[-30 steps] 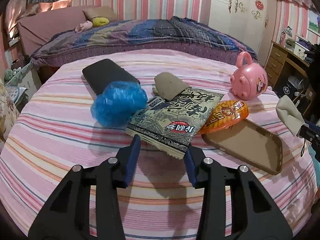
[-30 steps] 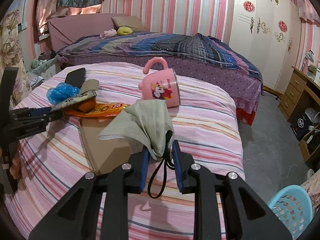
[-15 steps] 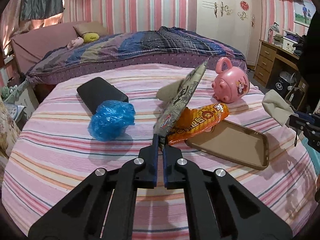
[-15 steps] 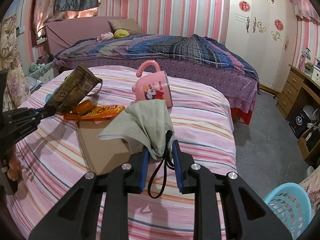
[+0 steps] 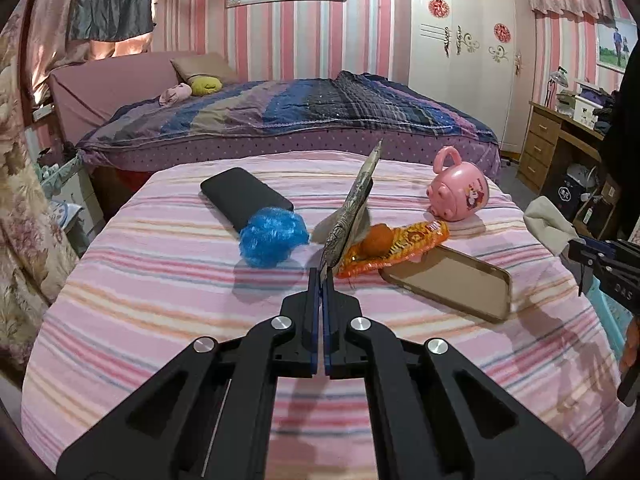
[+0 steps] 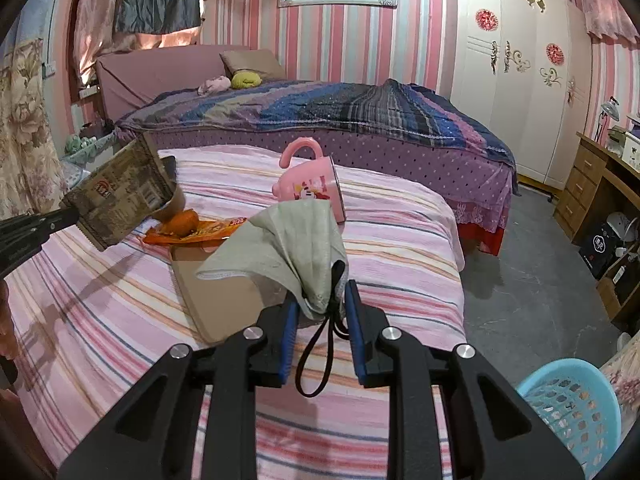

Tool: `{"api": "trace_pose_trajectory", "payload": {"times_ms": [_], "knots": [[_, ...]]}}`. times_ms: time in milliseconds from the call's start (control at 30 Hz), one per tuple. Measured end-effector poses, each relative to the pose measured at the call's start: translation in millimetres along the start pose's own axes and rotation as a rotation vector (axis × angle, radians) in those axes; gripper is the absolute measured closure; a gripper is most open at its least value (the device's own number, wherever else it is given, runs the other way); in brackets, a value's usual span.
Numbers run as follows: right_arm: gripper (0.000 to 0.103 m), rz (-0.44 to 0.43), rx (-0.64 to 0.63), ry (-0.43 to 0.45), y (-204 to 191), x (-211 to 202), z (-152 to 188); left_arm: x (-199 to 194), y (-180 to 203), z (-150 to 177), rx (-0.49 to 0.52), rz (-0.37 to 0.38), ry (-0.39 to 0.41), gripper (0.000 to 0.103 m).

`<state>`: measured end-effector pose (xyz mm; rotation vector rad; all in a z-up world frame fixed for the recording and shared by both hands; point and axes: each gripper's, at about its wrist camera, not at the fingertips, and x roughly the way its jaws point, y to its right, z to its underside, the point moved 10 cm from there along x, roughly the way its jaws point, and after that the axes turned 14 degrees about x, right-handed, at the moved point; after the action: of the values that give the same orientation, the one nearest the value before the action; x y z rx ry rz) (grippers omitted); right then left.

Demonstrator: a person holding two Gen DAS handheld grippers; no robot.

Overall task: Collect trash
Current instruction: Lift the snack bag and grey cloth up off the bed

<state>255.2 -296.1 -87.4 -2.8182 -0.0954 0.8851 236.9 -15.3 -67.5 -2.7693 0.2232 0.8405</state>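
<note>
The pink-and-white striped bed cover (image 5: 160, 280) fills the foreground of both wrist views; behind it lies a second bed under a blue and purple patchwork quilt (image 5: 304, 112). At the lower right of the right wrist view a light-blue perforated plastic basket (image 6: 576, 404) stands on the grey floor, beside the striped bed.

On the striped cover, from larger to smaller: a tan rectangular phone case (image 5: 452, 280) lying open side up, its far end under an orange crinkled snack packet (image 5: 404, 244); a black flat rectangular case (image 5: 244, 200); a pink plastic mug with a cartoon print (image 5: 460, 196) lying on its side; a blue crumpled ball of plastic film (image 5: 272, 236) touching the near end of the black case; and a small orange fruit (image 5: 378, 240) resting on the orange packet.

The left hand-held gripper (image 5: 322, 276) has just finished closing — its blue pads are pressed together on the lower edge of a grey printed foil snack wrapper (image 5: 352, 216), which stands edge-on and lifted clear of the cover, above the orange packet.

The right hand-held gripper (image 6: 320, 304) holds a narrow gap, clamped on the bunched end of a grey-green fabric face mask (image 6: 288, 240) — the mask's black ear loops hang down between the fingers, and the mask is raised above the tan case.
</note>
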Motion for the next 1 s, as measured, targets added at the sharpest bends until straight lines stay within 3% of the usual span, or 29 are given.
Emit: {"api": "trace_pose_trajectory", "payload": {"times_ms": [233, 533, 1000], "knots": [[0.08, 0.009, 0.012, 0.003, 8.2, -12.4, 3.5, -32.7, 7.1, 15.4, -0.011, 0.0, 0.011, 0.103], [0.08, 0.023, 0.023, 0.025, 21.2, -29.4, 2.9, -68.8, 20.4, -4.3, 0.004, 0.014, 0.084, 0.103], [0.08, 0.04, 0.062, 0.05, 46.1, -50.5, -0.8, -83.5, 59.4, -16.6, 0.036, 0.084, 0.124, 0.103]]}}
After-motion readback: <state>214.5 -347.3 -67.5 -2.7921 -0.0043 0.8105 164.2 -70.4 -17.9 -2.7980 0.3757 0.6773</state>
